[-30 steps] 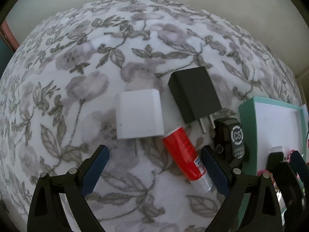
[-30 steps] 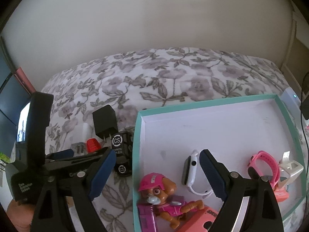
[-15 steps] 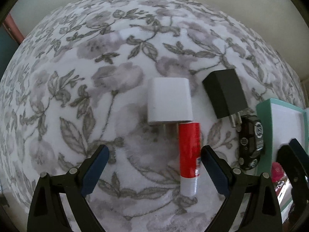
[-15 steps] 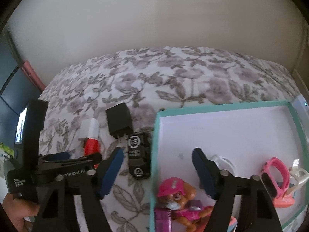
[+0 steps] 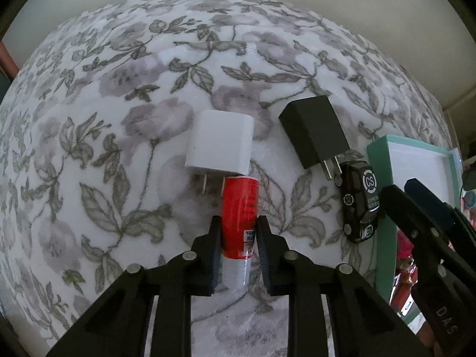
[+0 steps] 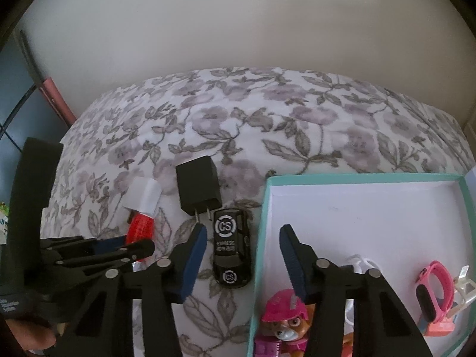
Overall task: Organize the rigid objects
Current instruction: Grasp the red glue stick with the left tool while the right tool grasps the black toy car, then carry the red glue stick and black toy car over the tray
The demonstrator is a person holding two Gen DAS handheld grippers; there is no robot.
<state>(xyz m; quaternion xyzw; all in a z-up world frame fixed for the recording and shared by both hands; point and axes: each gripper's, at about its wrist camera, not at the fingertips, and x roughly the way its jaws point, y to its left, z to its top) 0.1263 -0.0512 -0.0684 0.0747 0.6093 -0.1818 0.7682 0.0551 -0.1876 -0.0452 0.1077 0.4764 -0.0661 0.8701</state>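
A red tube [image 5: 239, 208] with a clear cap lies on the floral blanket. My left gripper [image 5: 238, 223] is closing on it, and its pads press the tube's sides. The tube's far end touches the prongs of a white charger [image 5: 220, 145]. A black charger [image 5: 314, 131] lies to the right, with a black toy car [image 6: 232, 250] just below its prongs. My right gripper [image 6: 243, 232] hangs over the car with its jaws closing. The car and the left rim of the teal tray [image 6: 357, 177] sit between its fingers, untouched.
Inside the tray lie a pink puppy figure [image 6: 285, 321], a white watch [image 6: 360, 263] and a pink watch [image 6: 431, 291]. A pale wall runs behind the bed. A dark panel and a pink strip [image 6: 56, 98] stand at the left.
The left jaws went from wide open to closed on the red tube. The right gripper shifted left from over the tray to over the toy car, and its jaws narrowed.
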